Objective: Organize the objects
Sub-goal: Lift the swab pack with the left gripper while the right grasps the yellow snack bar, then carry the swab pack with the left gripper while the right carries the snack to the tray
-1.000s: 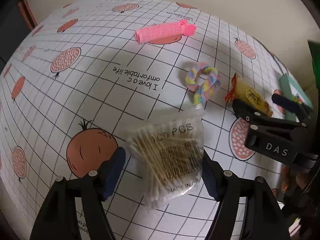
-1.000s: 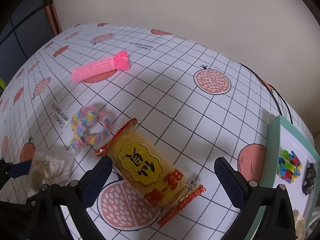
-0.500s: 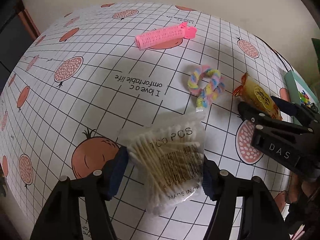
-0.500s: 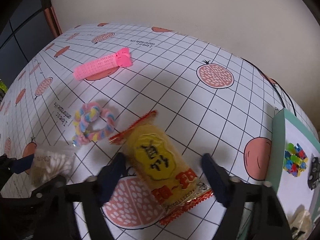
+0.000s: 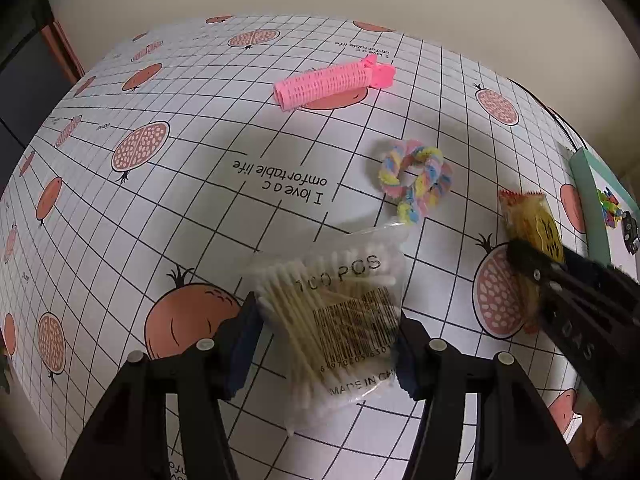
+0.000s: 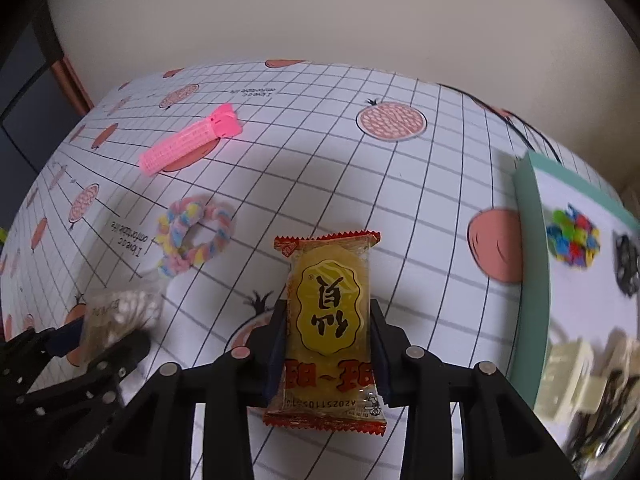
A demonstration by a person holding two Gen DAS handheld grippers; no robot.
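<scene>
A clear bag of cotton swabs (image 5: pixel 340 300) marked "100 PCS" sits between the pads of my left gripper (image 5: pixel 328 344), which press on both of its sides; the gripper is shut on it. A yellow snack packet (image 6: pixel 330 312) with red crimped ends is clamped lengthwise in my right gripper (image 6: pixel 329 344). In the left wrist view the right gripper (image 5: pixel 560 276) reaches in from the right with the snack packet (image 5: pixel 532 224) sticking out ahead of it. The right wrist view shows the left gripper (image 6: pixel 100 340) and the swab bag (image 6: pixel 120 312) at lower left.
A pink hair roller (image 5: pixel 328 84) lies far back on the pomegranate-print tablecloth. A pastel braided hair tie (image 5: pixel 416 180) lies between the two grippers. At the right stands a teal-rimmed tray (image 6: pixel 532 240) holding small coloured blocks (image 6: pixel 574 240) and a cream hair claw (image 6: pixel 568 376).
My right gripper went from wide open to shut on the snack packet, which now lies straight between its fingers. My left gripper's fingers narrowed onto the swab bag.
</scene>
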